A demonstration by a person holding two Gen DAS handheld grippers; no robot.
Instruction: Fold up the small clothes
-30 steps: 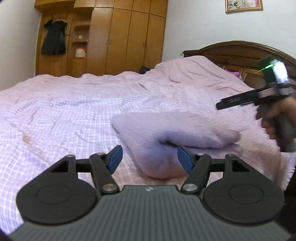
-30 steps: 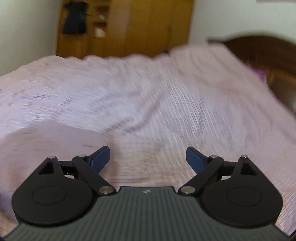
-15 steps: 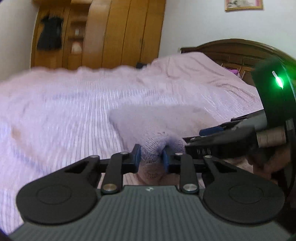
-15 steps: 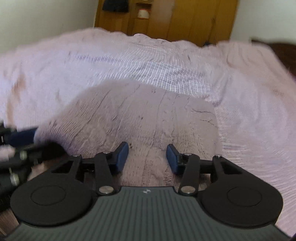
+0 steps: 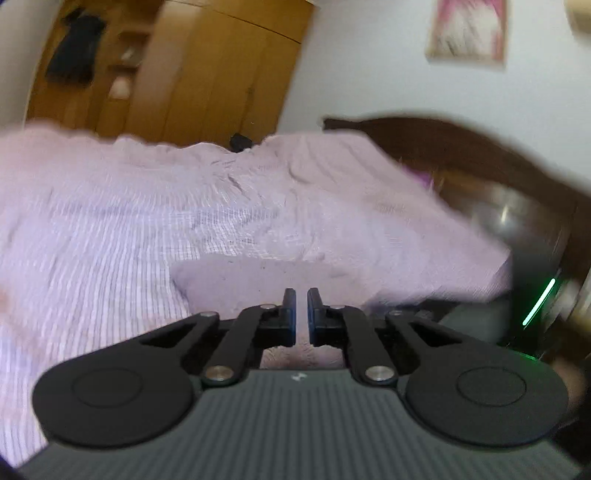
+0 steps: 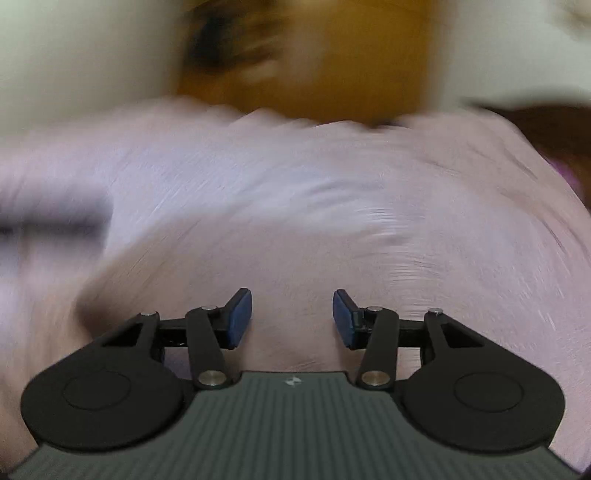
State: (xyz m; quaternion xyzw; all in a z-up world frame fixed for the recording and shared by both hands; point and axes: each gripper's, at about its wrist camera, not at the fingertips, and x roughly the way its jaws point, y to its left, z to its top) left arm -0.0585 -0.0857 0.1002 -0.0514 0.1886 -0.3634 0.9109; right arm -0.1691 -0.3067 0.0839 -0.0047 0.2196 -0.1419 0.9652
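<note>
Wardrobe [image 5: 207, 70] and headboard [image 5: 480, 155] behind bed [image 5: 92, 229]. Left gripper [image 5: 301, 295] nearly pressed together over garment [image 5: 251, 277], pinch unclear. Right gripper [image 6: 292, 306] half spread, empty, above garment.

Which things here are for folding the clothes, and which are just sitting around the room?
For the job:
- garment, lilac, lying on the bed
- left gripper, fingers pinched on the garment
- right gripper, fingers apart over the garment
- bed, the folding surface

Just there:
- wardrobe
- black clothes hanging on the wardrobe
- picture on the wall
- headboard
</note>
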